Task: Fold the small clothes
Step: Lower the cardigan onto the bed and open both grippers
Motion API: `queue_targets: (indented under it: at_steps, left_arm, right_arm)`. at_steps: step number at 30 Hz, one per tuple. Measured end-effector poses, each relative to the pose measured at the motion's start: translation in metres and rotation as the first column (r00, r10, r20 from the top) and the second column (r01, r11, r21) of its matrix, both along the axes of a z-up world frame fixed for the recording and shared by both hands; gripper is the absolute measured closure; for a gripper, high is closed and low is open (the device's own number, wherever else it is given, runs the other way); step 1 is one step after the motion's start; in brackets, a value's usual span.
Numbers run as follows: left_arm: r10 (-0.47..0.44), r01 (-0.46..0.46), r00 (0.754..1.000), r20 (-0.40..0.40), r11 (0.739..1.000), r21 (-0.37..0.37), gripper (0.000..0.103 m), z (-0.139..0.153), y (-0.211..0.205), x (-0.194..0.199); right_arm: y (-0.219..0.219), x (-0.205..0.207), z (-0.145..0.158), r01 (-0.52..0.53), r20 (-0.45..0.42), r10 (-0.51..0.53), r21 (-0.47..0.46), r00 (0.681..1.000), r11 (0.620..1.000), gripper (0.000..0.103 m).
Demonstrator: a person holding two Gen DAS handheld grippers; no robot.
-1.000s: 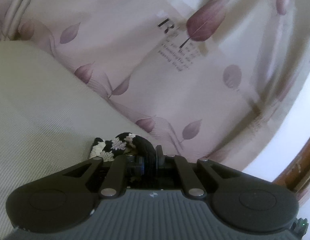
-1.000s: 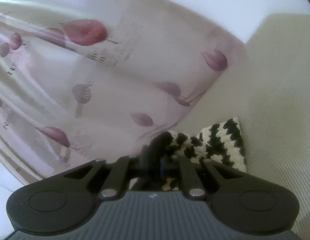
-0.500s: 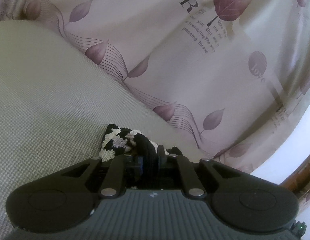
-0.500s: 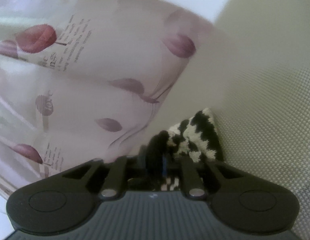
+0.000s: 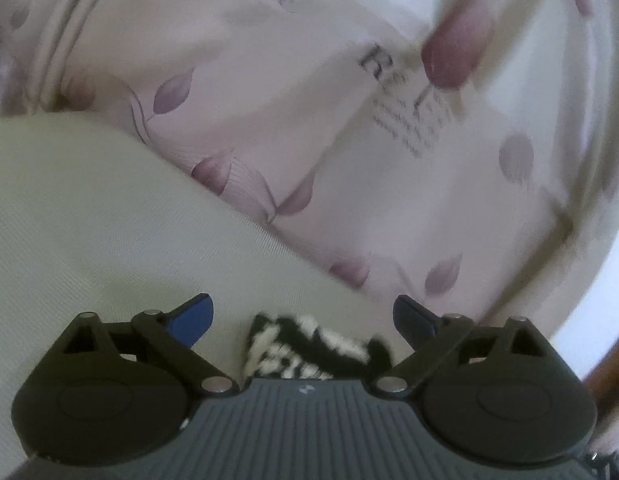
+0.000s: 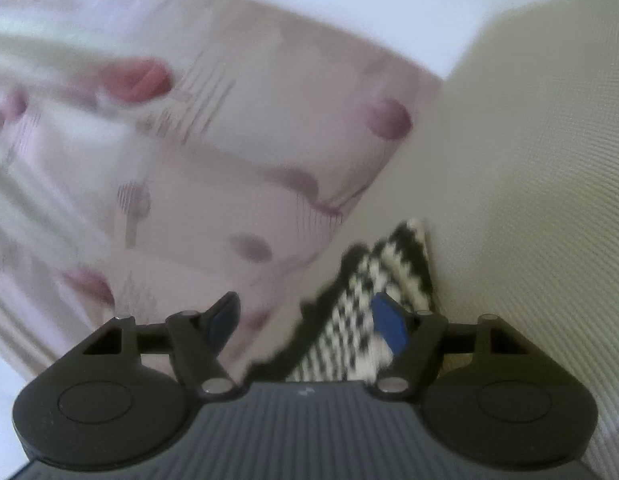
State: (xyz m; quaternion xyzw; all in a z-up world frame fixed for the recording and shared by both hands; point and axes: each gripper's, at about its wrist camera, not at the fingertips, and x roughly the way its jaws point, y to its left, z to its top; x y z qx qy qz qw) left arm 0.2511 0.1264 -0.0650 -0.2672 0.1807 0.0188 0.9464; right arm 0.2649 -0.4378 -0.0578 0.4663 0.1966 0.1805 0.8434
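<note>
A beige, finely woven cushion [image 5: 89, 240] carried the things, its surface bare over most of what showed. A black-and-white knit [image 6: 389, 280] lay directly on it close to its edge, bunched and blurred, so its shape could not be made out. Past that edge hung a pale pink curtain [image 5: 349, 140] printed with leaves and lettering.

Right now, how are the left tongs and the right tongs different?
1. The left tongs stand wider apart than the right tongs.
2. The black-and-white knit cloth lies low between the left tongs, clear of both pads; at the right tongs the cloth rises beside one blue pad, and blur hides whether they touch.

Both have just been opening, neither grips the cloth, and both hover over the beige cushion.
</note>
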Motion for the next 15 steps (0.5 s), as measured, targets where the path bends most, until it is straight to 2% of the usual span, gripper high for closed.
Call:
queue_targets:
  at_steps: [3, 6, 8, 10, 11, 12, 13, 14, 15]
  left_arm:
    - [-0.03, 0.034, 0.997, -0.074, 0.998, 0.056, 0.014, -0.006, 0.002, -0.007]
    - [-0.053, 0.062, 0.988, -0.145, 0.996, 0.06, 0.021, -0.021, 0.005, -0.013]
    - [-0.071, 0.079, 0.981, -0.179, 0.996, 0.041, 0.025, -0.029, 0.006, -0.017]
    - [-0.098, 0.103, 0.976, -0.195, 0.995, 0.013, 0.028, -0.036, 0.008, -0.021]
    - [-0.094, 0.102, 0.978, -0.189, 0.994, 0.031, 0.033, -0.036, 0.006, -0.024]
    - [-0.087, 0.1, 0.978, -0.188, 0.993, 0.057, 0.049, -0.035, 0.004, -0.026]
    - [-0.094, 0.109, 0.977, -0.191, 0.991, 0.073, 0.06, -0.034, 0.002, -0.028]
    - [-0.107, 0.121, 0.975, -0.194, 0.991, 0.059, 0.074, -0.035, 0.001, -0.03]
    - [-0.11, 0.122, 0.976, -0.187, 0.991, 0.055, 0.079, -0.035, 0.001, -0.033]
  right_arm:
    - [0.017, -0.02, 0.008, 0.002, 0.02, 0.003, -0.237, 1.0, 0.972, 0.029]
    - [0.032, -0.035, 0.012, 0.025, 0.028, -0.015, -0.433, 1.0, 0.901, 0.029]
    - [0.038, -0.04, 0.011, 0.033, 0.013, -0.03, -0.507, 0.999, 0.861, 0.029]
    - [0.039, -0.045, 0.009, 0.028, 0.007, -0.029, -0.535, 1.0, 0.844, 0.029]
    - [0.04, -0.045, 0.007, 0.016, -0.014, -0.028, -0.548, 1.0, 0.836, 0.029]
    - [0.04, -0.043, 0.005, 0.01, -0.038, -0.037, -0.55, 0.999, 0.835, 0.029]
    - [0.04, -0.042, 0.003, 0.003, -0.057, -0.041, -0.544, 0.998, 0.839, 0.029]
    - [0.039, -0.04, 0.001, -0.014, -0.074, -0.031, -0.537, 0.997, 0.843, 0.031]
    - [0.039, -0.039, -0.001, -0.03, -0.087, -0.02, -0.538, 0.996, 0.842, 0.041]
